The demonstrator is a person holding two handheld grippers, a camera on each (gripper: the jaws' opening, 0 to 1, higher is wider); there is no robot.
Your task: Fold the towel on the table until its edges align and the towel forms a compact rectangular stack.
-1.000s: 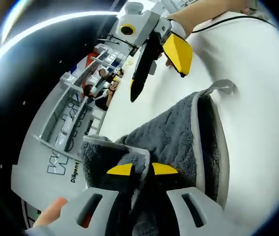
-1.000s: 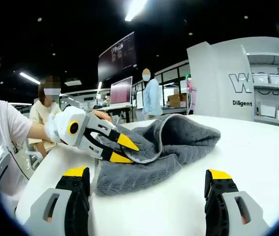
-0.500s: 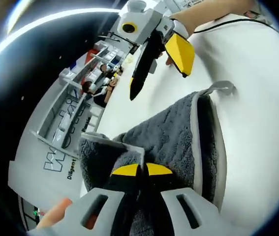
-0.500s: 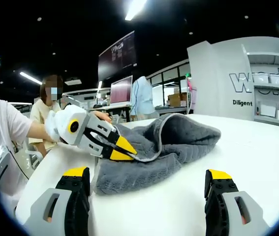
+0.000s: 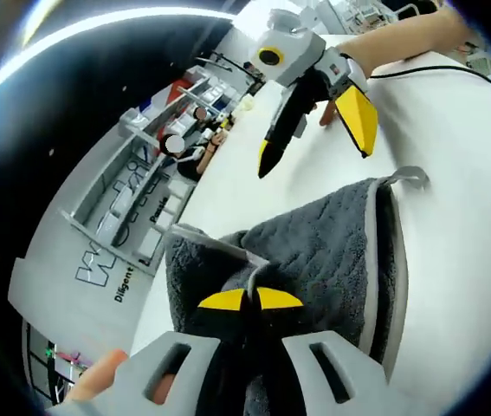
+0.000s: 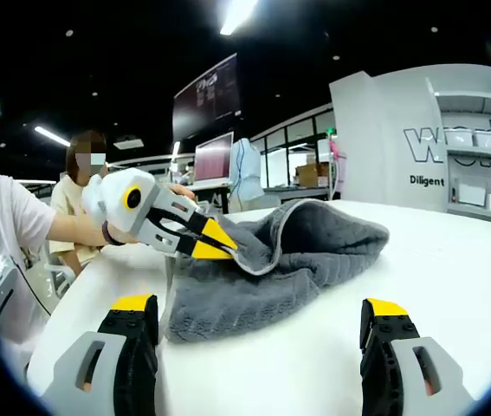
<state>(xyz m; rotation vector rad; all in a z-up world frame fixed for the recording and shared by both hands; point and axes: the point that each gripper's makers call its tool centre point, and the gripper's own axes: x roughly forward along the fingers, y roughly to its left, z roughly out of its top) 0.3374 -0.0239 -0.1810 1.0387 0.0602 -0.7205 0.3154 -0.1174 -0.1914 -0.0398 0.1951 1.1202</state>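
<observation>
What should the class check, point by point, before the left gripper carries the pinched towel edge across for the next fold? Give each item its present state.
1. Left gripper shut on the towel edge: ok, its yellow tips meet on the cloth in both views.
2. Right gripper free of the cloth: ok, jaws wide apart over the bare table.
3. Towel fully on the table: ok in the right gripper view.
4. Edges aligned: not ok, the cloth lies bunched with its light trim curving.
5. Compact rectangular stack: not ok yet.
6. Layer count in the pinch: cannot tell.
</observation>
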